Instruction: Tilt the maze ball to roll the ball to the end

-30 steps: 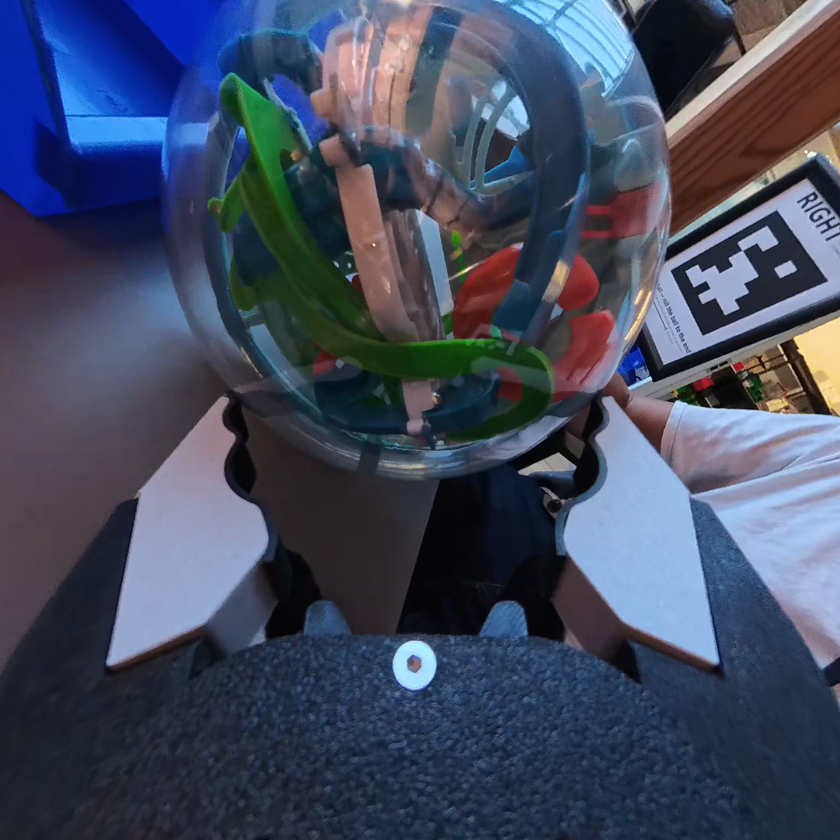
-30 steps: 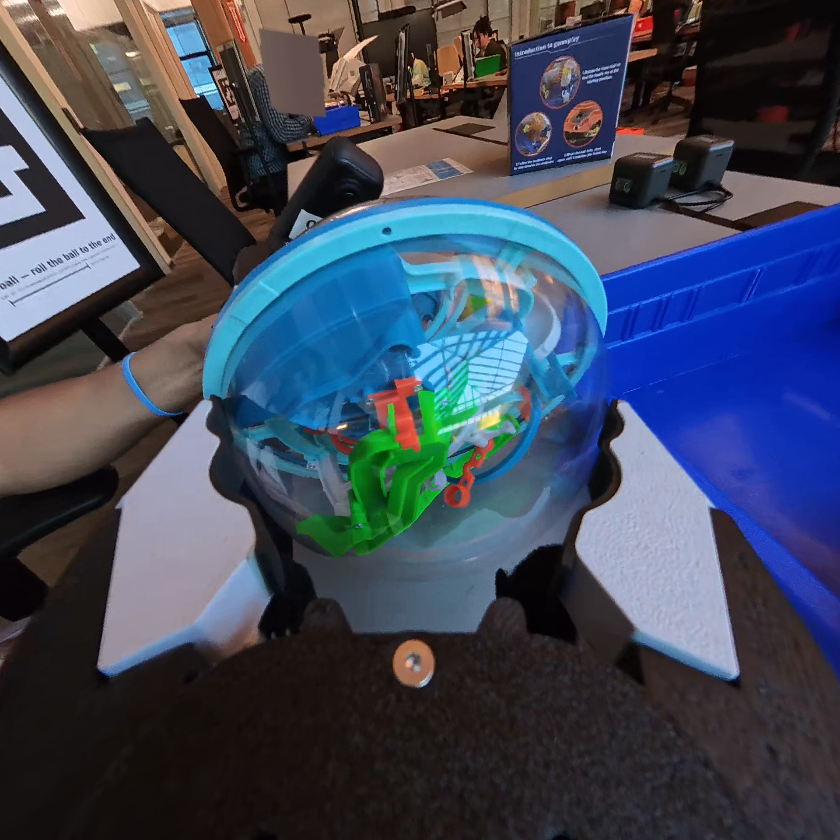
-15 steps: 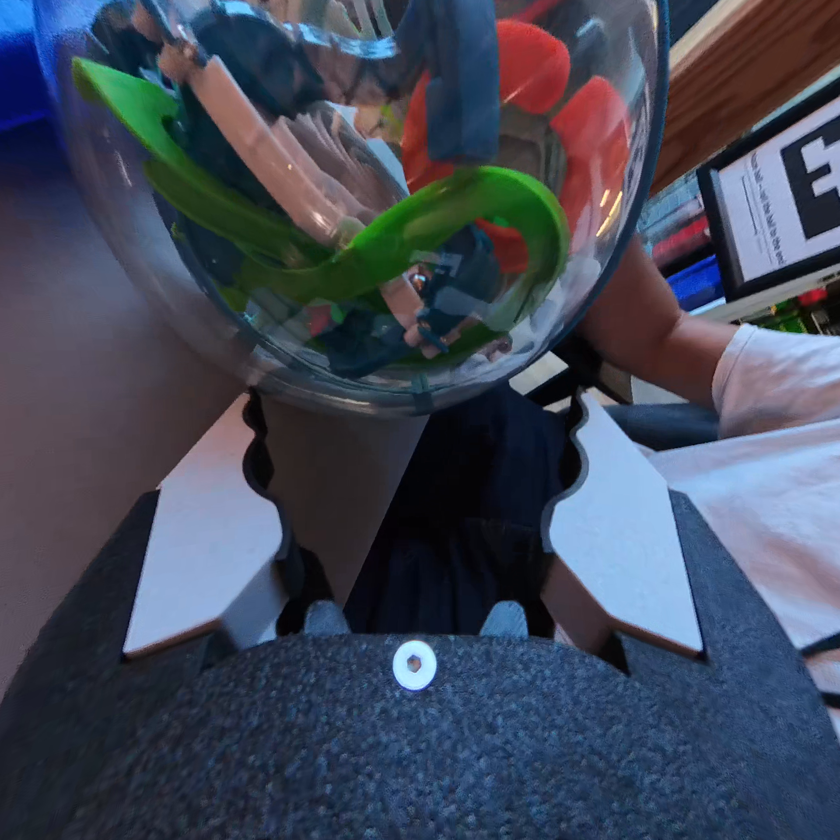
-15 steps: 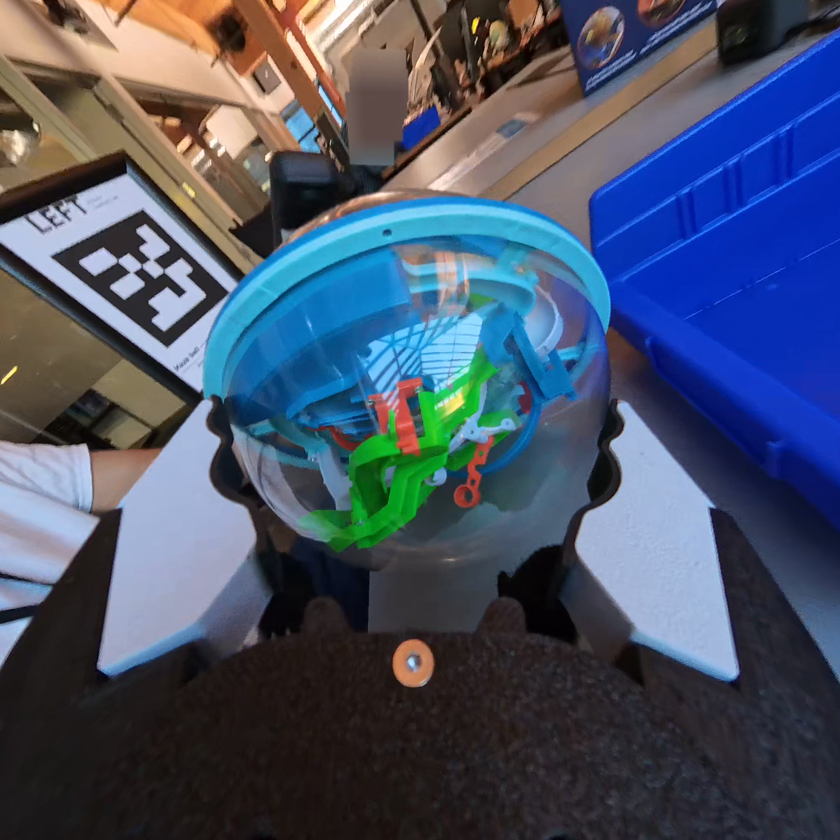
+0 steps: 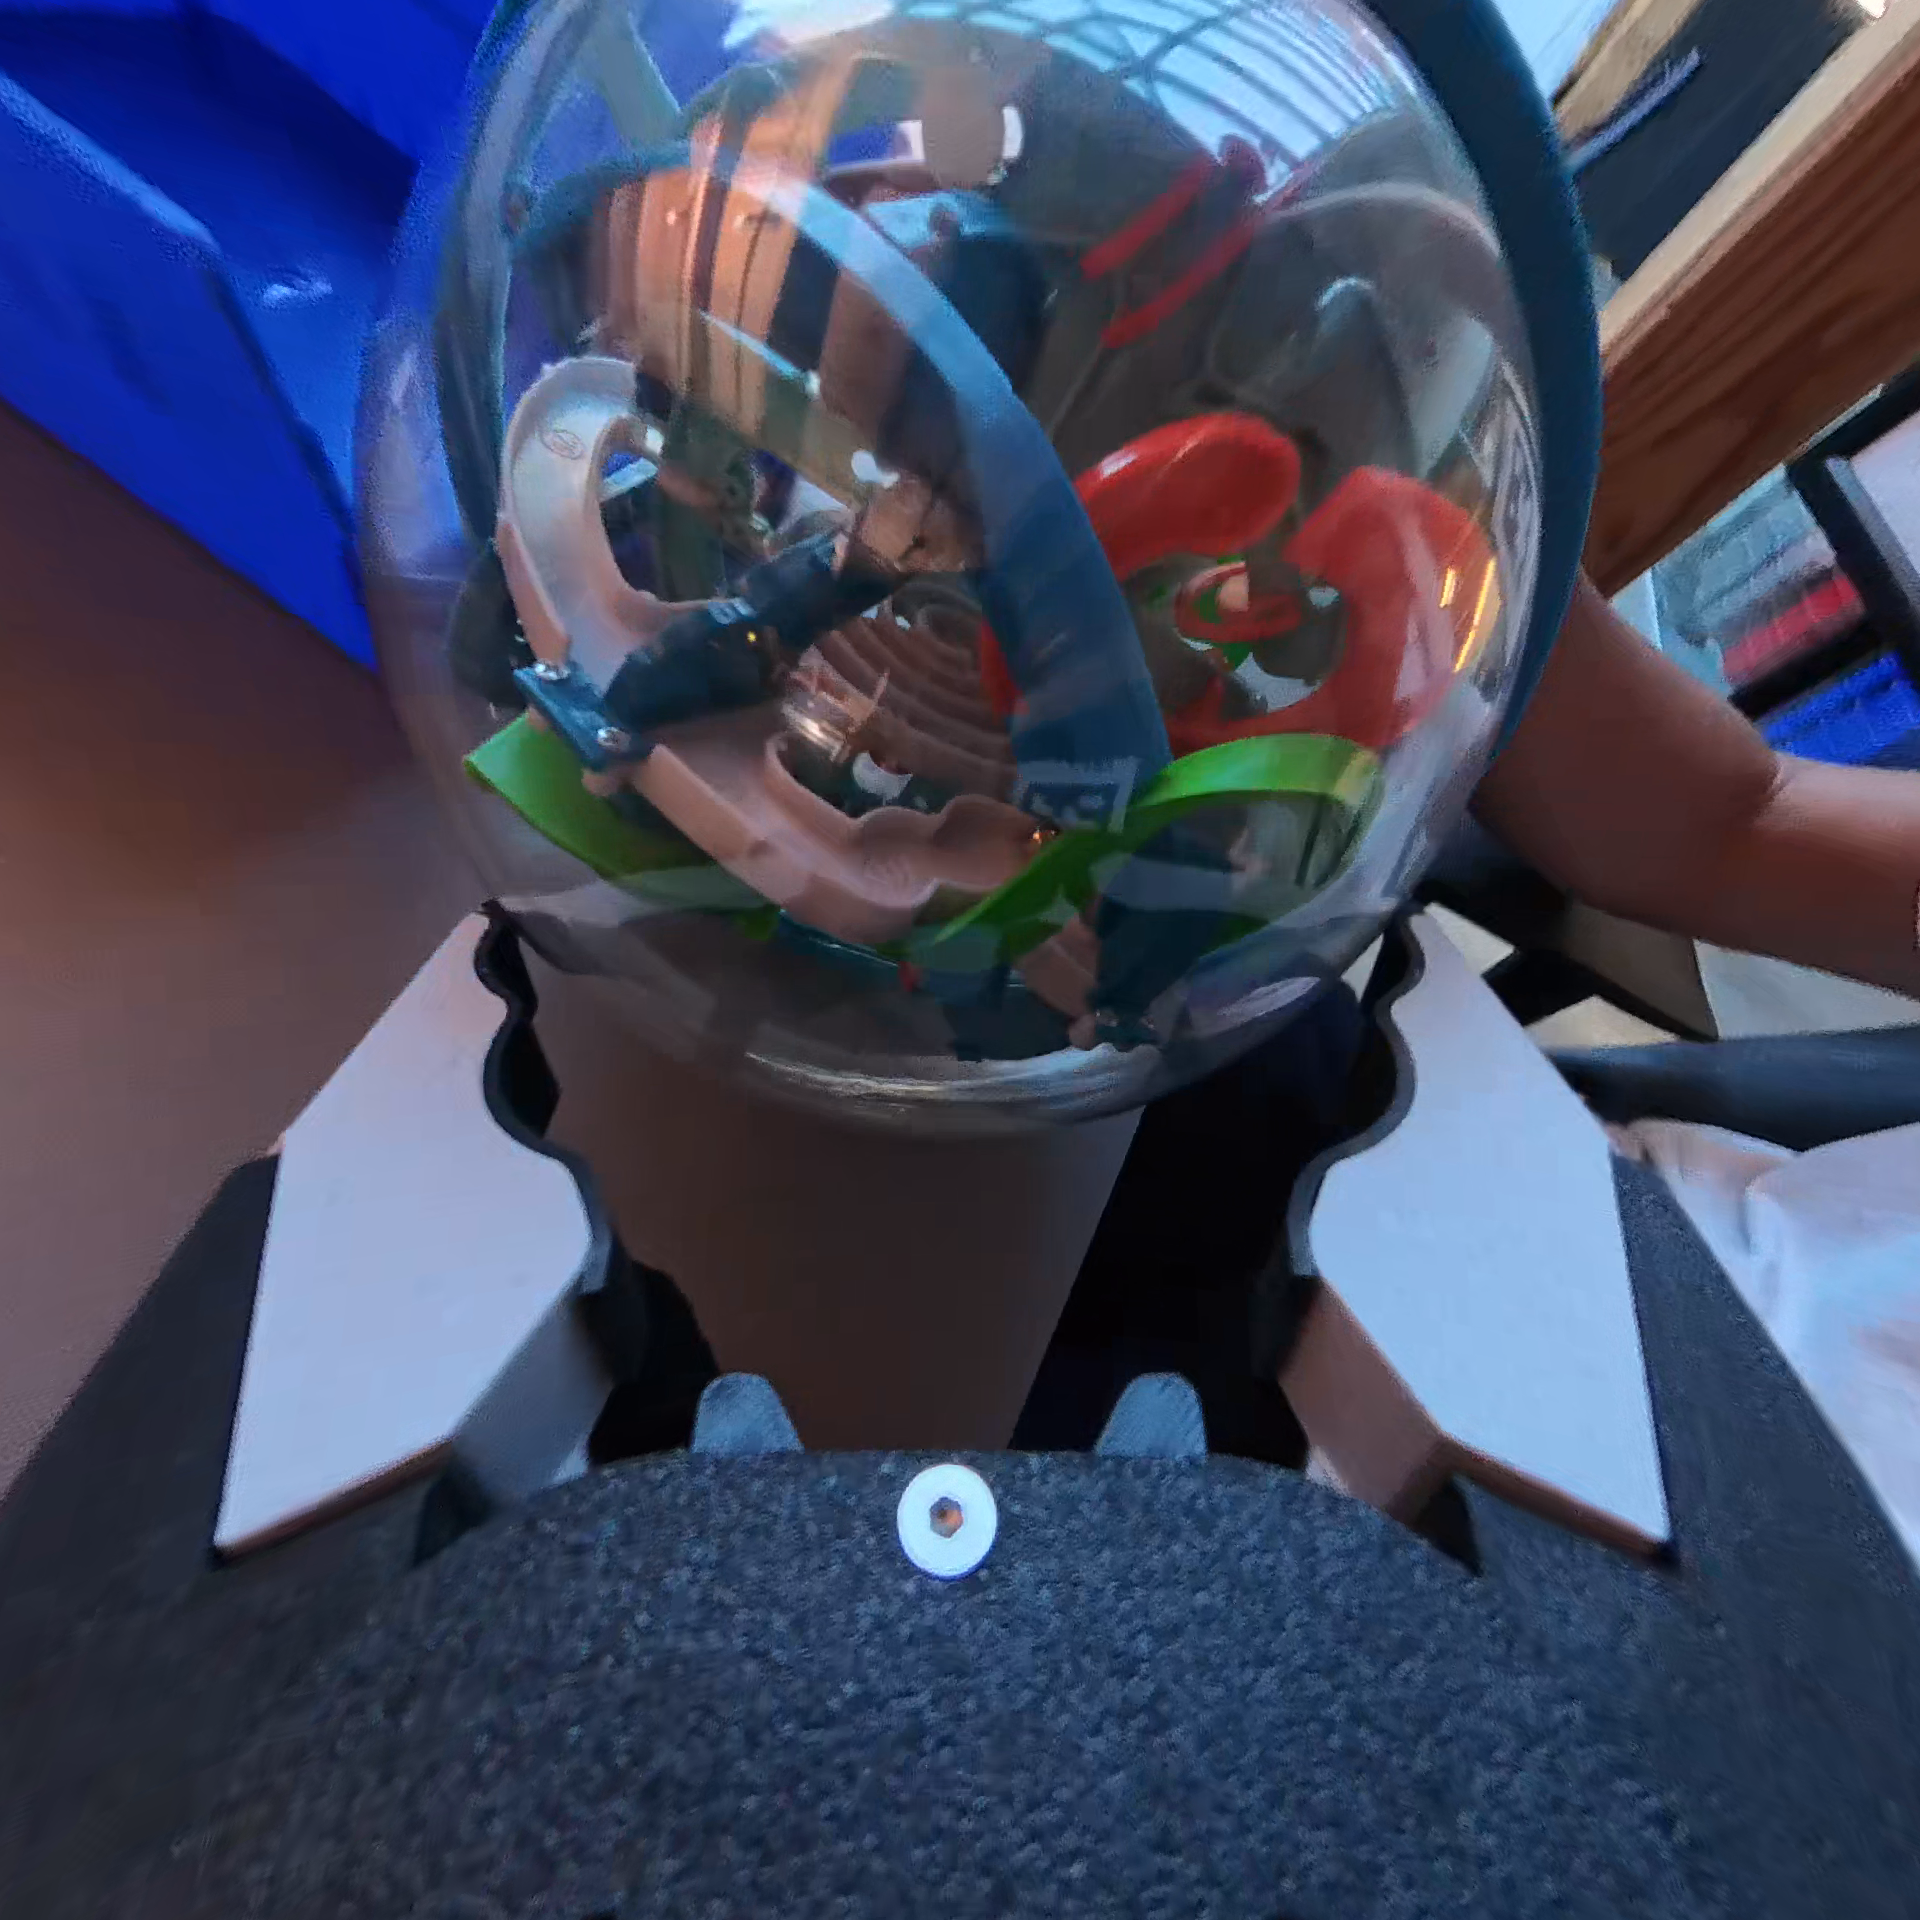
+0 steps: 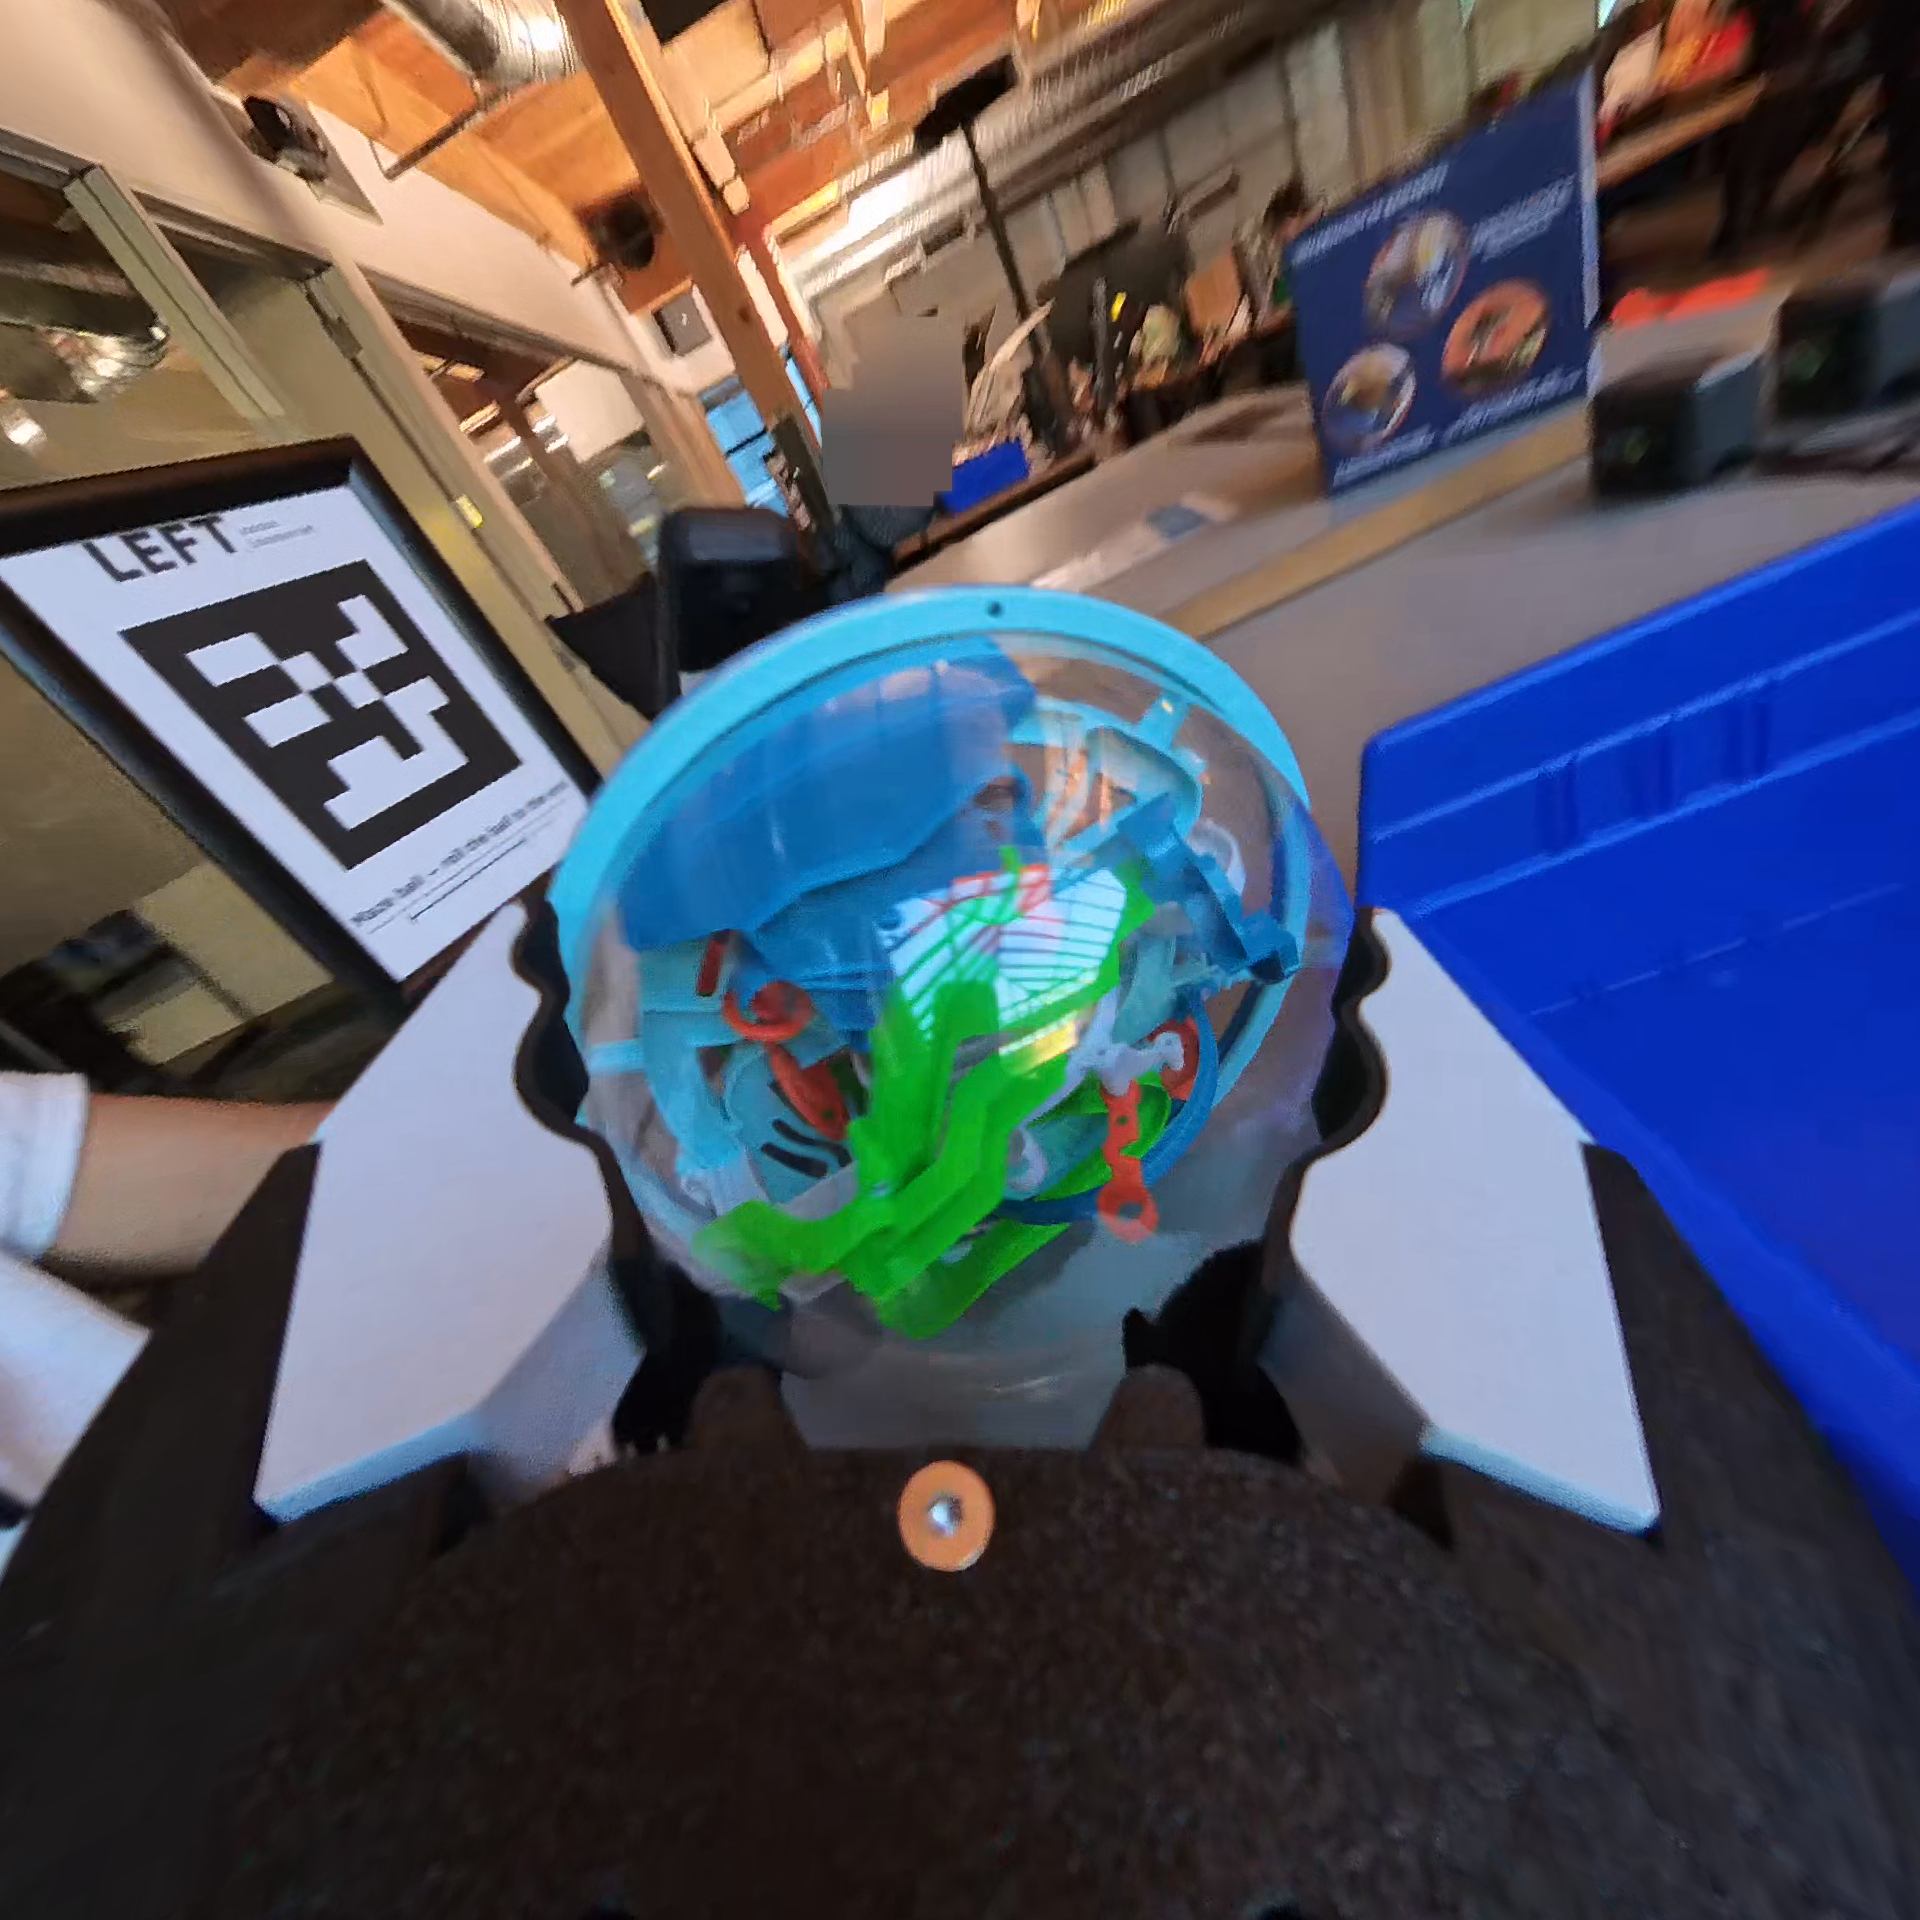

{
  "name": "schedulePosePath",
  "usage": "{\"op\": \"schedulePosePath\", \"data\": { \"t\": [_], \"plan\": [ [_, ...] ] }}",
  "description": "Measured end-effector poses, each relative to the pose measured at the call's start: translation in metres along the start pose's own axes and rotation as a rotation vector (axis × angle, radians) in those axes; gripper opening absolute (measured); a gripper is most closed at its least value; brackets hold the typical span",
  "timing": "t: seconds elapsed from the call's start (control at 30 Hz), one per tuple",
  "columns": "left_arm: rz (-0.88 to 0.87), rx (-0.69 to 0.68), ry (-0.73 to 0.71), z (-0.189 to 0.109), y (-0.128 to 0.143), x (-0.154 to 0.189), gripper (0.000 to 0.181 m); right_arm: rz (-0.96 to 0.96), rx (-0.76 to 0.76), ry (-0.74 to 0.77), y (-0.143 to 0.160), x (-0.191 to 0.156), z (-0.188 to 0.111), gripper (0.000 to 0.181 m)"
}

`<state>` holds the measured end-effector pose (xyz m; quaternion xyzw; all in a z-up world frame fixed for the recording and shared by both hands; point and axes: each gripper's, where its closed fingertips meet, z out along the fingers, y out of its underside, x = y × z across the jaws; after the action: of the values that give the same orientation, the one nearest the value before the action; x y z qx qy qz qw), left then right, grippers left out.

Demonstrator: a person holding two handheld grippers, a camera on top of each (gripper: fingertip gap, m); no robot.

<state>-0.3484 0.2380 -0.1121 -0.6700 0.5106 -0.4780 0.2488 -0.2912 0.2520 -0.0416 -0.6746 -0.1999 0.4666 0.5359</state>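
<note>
The maze ball (image 6: 935, 935) is a clear sphere with a light blue rim and green, red, blue and pale tracks inside. My right gripper (image 6: 951, 997) is shut on it, a finger on each side, and holds it above the table. In the left wrist view the sphere (image 5: 966, 540) fills the upper frame. My left gripper (image 5: 945, 945) is open, its fingertips (image 5: 499, 966) against the sphere's near lower side. A small shiny ball (image 5: 1042, 831) seems to sit on the pale track where it meets the green one.
A blue bin (image 6: 1662, 935) stands on the grey table (image 6: 1351, 582) to the right. A framed marker sign (image 6: 301, 707) stands at the left. A person's arm (image 5: 1621, 790) reaches in behind the sphere. The table (image 5: 156, 831) runs under the left gripper.
The sphere has been turned and tilted, so different tracks face the left camera. It has come back down between my left fingertips, which have spread wider. The right gripper keeps its grip.
</note>
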Motion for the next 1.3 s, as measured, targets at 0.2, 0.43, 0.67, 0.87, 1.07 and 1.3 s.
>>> {"op": "schedulePosePath", "data": {
  "t": [0.2,0.43,0.67,0.87,1.07,1.3],
  "plan": [
    [-0.122,0.126,-0.021,-0.005,0.003,-0.003,0.151,-0.258,-0.047,0.178,0.012,-0.032,-0.009,0.153],
    [-0.209,0.230,-0.027,0.004,0.010,0.003,0.150,-0.347,-0.069,0.302,0.021,-0.019,0.008,0.148],
    [-0.190,0.281,-0.068,0.008,0.010,0.005,0.148,-0.366,-0.047,0.259,0.021,-0.016,0.007,0.147],
    [-0.178,0.284,-0.085,0.010,0.007,0.004,0.146,-0.333,0.002,0.249,0.018,-0.012,0.003,0.147],
    [-0.215,0.296,-0.090,0.012,0.001,-0.001,0.143,-0.257,0.008,0.242,0.012,-0.001,0.002,0.147],
    [-0.231,0.298,-0.065,0.015,0.001,0.002,0.139,-0.206,0.000,0.210,0.007,0.007,-0.004,0.146]
  ]
}}
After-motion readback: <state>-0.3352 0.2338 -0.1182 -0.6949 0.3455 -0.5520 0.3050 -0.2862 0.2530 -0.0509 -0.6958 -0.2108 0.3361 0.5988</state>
